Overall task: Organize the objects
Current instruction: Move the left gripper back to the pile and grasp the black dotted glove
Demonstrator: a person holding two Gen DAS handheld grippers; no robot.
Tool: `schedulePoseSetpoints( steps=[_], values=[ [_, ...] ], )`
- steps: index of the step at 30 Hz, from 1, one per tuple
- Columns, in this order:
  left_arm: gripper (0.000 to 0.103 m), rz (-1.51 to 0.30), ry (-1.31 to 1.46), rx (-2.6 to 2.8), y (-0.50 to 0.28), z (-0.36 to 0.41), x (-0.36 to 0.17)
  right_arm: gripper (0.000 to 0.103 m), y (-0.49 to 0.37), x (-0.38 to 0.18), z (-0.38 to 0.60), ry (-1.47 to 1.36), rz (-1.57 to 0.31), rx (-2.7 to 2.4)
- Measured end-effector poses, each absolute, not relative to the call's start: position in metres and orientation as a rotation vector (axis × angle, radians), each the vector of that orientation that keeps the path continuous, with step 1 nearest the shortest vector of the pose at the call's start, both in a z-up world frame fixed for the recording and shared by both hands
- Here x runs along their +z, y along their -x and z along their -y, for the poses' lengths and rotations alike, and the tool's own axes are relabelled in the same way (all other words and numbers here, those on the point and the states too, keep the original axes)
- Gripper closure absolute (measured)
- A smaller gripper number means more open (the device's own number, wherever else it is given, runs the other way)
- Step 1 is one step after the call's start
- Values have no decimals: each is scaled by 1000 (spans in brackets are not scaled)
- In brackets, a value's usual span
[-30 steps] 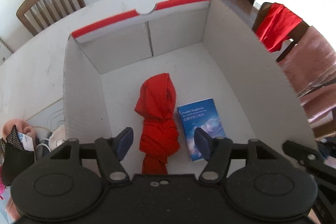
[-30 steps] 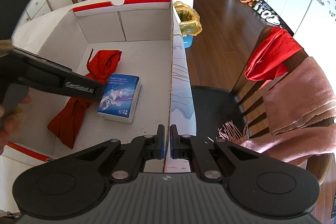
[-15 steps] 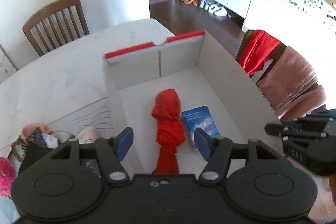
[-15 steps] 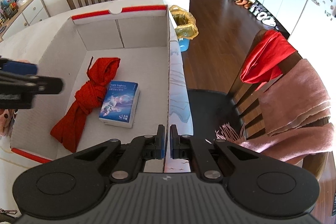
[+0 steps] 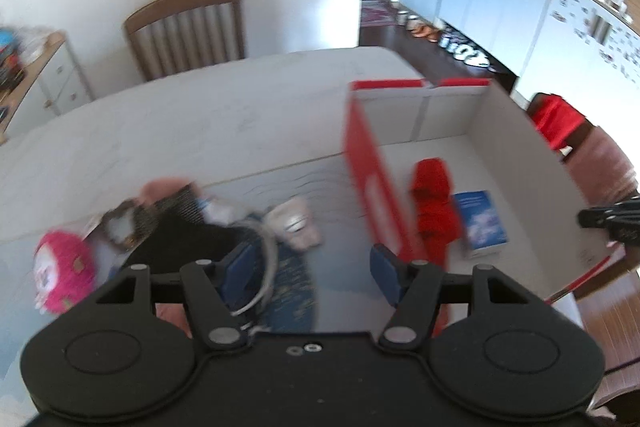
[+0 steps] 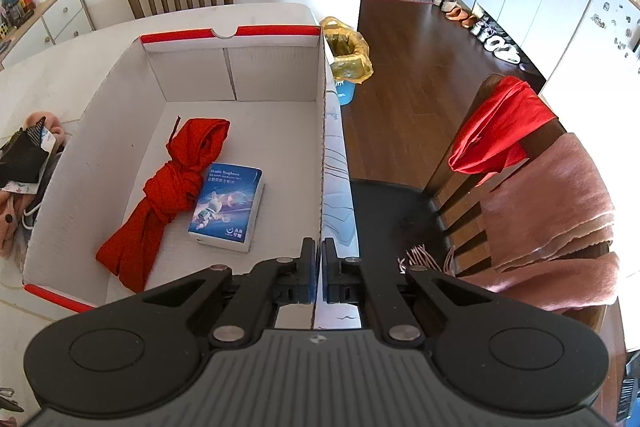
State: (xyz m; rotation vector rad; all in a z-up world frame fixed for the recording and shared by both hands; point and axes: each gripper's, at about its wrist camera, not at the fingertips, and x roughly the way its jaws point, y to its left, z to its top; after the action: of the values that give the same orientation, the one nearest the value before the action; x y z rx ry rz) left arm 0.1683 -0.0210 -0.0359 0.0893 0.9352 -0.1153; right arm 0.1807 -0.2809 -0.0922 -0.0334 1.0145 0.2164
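Right gripper (image 6: pixel 321 269) pinching box wall (image 6: pixel 322 155); left gripper (image 5: pixel 310 269) spread, empty.
Red cloth (image 6: pixel 168 187) and blue pack (image 6: pixel 228 205) touching inside box; clutter pile (image 5: pixel 172 223) on tabletop (image 5: pixel 192 131).

Box (image 6: pixel 100 115): white inside, red rim. Knotted cloth (image 6: pixel 168 187), left of the shut jaws: red. Booklet (image 6: pixel 228 205) beside it: blue, white lettering.

Bright daylight fills both fisheye views; the left wrist view is motion-blurred, the right sharp, edges bowed.
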Motion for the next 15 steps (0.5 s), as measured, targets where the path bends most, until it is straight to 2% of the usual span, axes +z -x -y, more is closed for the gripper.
schedulePoseSetpoints(
  steps=[10, 15],
  values=[
    [38, -962, -43, 24, -142, -56, -62, 101, -184, -97, 275, 51, -1033, 190],
    [36, -978, -33, 27, -134, -71, -76, 101, -187, -99, 272, 52, -1042, 177]
  ],
)
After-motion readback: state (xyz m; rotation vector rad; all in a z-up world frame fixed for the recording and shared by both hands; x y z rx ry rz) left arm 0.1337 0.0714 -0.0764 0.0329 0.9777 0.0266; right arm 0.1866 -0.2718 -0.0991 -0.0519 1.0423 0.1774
